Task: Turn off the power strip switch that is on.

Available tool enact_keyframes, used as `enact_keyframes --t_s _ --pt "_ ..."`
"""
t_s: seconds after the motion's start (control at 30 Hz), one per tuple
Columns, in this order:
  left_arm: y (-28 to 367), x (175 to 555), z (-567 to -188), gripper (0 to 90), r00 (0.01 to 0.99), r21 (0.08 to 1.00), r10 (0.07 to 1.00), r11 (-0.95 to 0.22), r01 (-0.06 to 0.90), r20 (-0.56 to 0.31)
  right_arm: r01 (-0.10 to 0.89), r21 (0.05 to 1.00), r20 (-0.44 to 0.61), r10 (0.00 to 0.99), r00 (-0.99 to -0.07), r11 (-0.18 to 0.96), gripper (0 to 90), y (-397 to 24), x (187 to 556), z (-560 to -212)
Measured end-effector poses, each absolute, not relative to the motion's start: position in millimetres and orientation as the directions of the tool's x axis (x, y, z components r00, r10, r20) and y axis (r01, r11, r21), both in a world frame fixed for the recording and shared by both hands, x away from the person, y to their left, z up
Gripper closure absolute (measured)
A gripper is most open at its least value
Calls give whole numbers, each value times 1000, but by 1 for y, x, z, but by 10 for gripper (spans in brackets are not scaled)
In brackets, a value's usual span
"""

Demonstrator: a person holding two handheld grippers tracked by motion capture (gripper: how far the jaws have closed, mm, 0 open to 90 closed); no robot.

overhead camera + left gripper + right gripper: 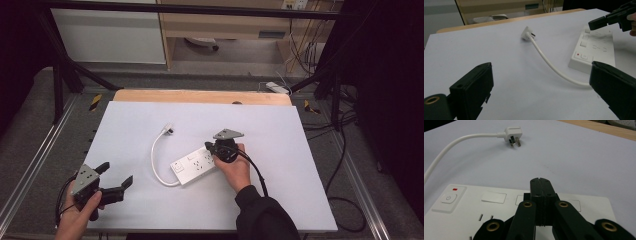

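One white power strip (194, 166) lies near the middle of your table (300, 200), with one white cable (156, 159) curving from its near-left end up to one plug (167, 130) that rests on the surface with its prongs exposed. Your right gripper (209, 146) has its two jaws pressed flat together, nothing between them, with the tips over the strip's far end; whether they touch it cannot be told. Your left gripper (117, 181) sits at the near-left corner, well apart from the strip, both jaws spread wide and empty.
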State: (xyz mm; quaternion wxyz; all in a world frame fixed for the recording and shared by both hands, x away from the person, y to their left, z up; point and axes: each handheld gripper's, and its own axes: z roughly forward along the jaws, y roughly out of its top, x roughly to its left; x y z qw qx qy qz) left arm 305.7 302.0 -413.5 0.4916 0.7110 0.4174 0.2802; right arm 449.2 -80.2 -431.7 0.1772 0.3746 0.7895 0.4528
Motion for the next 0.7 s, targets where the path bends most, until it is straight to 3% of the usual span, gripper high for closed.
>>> enact_keyframes --t_s 0.7 --pt "302 305 -413 51 494 934 869 -170 315 -8 441 838 59 751 -657 321 900 -75 452 -439"
